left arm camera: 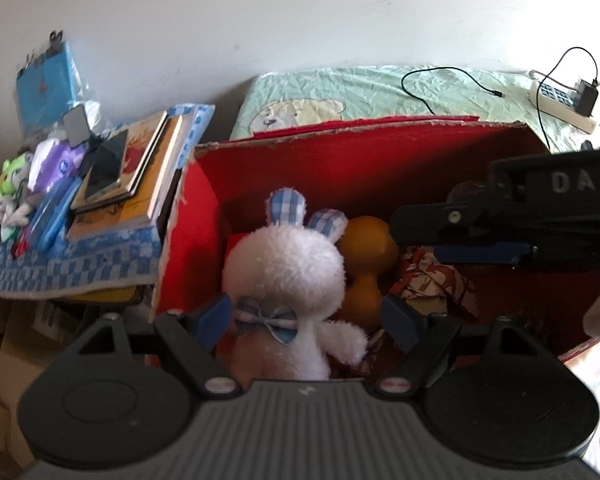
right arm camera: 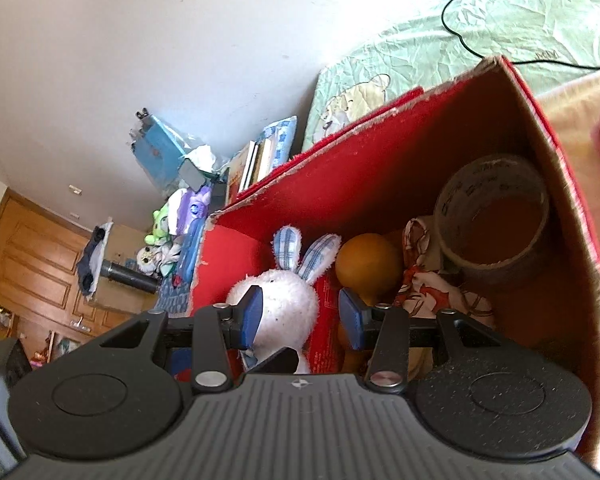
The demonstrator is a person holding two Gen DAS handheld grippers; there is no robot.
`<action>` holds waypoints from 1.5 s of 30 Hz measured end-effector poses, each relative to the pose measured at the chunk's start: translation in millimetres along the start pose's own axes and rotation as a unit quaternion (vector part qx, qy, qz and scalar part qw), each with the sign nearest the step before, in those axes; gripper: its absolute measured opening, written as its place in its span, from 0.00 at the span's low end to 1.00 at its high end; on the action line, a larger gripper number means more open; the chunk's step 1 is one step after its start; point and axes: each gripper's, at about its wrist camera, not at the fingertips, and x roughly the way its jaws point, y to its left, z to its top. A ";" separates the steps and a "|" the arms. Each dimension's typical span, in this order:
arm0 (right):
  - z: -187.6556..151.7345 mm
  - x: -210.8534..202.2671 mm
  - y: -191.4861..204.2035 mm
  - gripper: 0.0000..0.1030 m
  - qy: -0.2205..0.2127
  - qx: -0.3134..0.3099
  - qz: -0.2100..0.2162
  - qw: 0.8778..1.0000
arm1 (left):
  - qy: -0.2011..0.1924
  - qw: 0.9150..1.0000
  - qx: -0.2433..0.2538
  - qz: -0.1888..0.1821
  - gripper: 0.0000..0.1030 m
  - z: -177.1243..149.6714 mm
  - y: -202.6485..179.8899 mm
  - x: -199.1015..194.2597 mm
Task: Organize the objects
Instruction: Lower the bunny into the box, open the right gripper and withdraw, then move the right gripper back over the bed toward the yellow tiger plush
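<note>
A white plush rabbit (left arm camera: 284, 276) stands in the red box (left arm camera: 196, 240) between the left gripper (left arm camera: 306, 320)'s spread jaws, which appear not to touch it, at six o'clock. At three o'clock the right gripper (right arm camera: 300, 316) hovers, jaws apart and empty, over an orange dumbbell (right arm camera: 368, 264). The rabbit looks just placed or about to be lifted; next, clear the box rim.

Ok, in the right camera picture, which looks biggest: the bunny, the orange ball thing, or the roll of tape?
1. Roll of tape, clearly the widest.
2. Bunny, though the gripper hides part of it.
3. Orange ball thing, though its lower part is hidden.

The bunny lies nearer the camera, so second and third place are unsure.
</note>
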 end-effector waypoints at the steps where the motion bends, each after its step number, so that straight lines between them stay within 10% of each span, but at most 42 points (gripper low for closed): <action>1: 0.6 -3.2 -0.9 0.45 0.000 -0.002 0.005 1.000 | 0.001 1.000 -0.003 0.002 0.81 0.7 -2.6 -1.9; 22: 11.9 -125.8 -50.3 0.45 -0.032 -0.047 0.030 0.998 | -0.028 0.999 -0.012 0.015 0.86 14.6 -125.2 -59.4; 45: -0.1 -242.7 -169.6 0.45 -0.117 0.049 -0.031 0.991 | -0.033 0.990 0.103 -0.092 0.82 23.7 -276.7 -70.8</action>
